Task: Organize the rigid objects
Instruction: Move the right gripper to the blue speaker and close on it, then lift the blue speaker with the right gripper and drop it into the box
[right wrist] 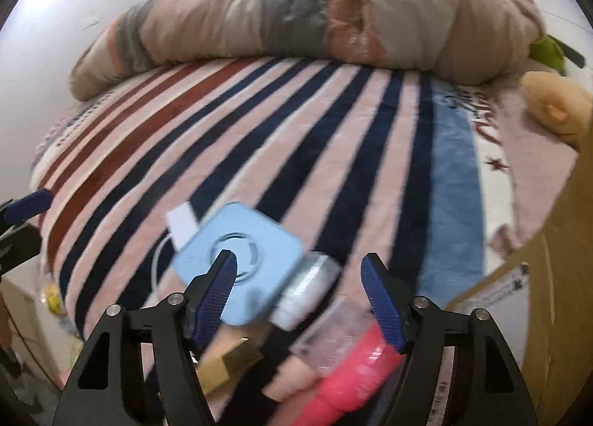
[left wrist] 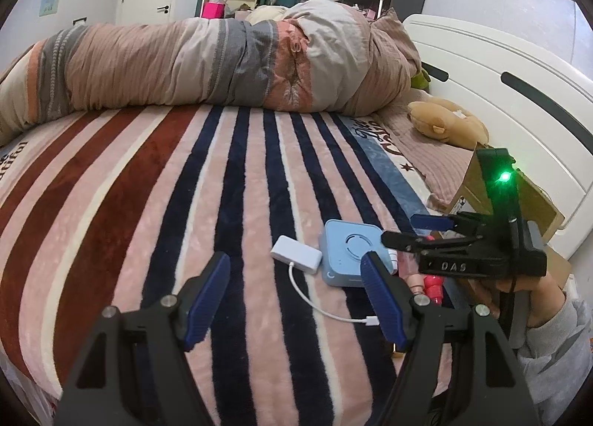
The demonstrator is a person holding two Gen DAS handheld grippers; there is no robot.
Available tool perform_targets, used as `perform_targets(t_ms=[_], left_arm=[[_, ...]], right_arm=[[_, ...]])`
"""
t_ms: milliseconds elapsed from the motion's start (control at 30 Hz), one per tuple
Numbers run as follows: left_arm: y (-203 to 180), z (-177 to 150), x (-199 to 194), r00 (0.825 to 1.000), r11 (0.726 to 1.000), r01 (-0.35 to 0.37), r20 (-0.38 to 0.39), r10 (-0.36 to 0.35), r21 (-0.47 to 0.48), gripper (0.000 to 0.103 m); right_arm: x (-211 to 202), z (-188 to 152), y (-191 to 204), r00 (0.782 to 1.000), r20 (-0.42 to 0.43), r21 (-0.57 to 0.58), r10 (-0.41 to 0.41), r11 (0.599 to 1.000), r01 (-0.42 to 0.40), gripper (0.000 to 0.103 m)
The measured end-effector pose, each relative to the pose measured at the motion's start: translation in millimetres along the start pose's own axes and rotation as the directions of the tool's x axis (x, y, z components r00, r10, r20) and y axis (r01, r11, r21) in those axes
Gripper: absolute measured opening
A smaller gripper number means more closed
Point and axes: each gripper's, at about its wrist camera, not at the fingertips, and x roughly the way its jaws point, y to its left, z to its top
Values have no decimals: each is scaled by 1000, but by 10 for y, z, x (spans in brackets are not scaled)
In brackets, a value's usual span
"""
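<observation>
Above the blue box (right wrist: 237, 263), right gripper (right wrist: 300, 274), jaws apart, angled down.

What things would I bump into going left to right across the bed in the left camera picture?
White adapter → blue box → pink bottle → right gripper → cardboard box.
</observation>
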Motion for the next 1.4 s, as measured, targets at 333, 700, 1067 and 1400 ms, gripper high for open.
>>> perform_targets(t_ms=[333,700,1067,1400], left_arm=[[87,-17,-13,1000,1000,-6,-2,6,-16,70],[139,-37,-35,1000,999,-9,-3,8,-35,70],[253,-69,17,999,998,12,-31,-14,-59,70],[126,51,229,933,932,344,-69,-353,-109,70]], right_arm=[[326,81,75,989,-47,-44,140,989,-142,69],[172,-36,357,985,-60,-177,163,969,-171,92],[540,-57,468,980,-109,-172,169,967,-186,83],[-235,-169,658,981,125,-206,149,971,-121,79]])
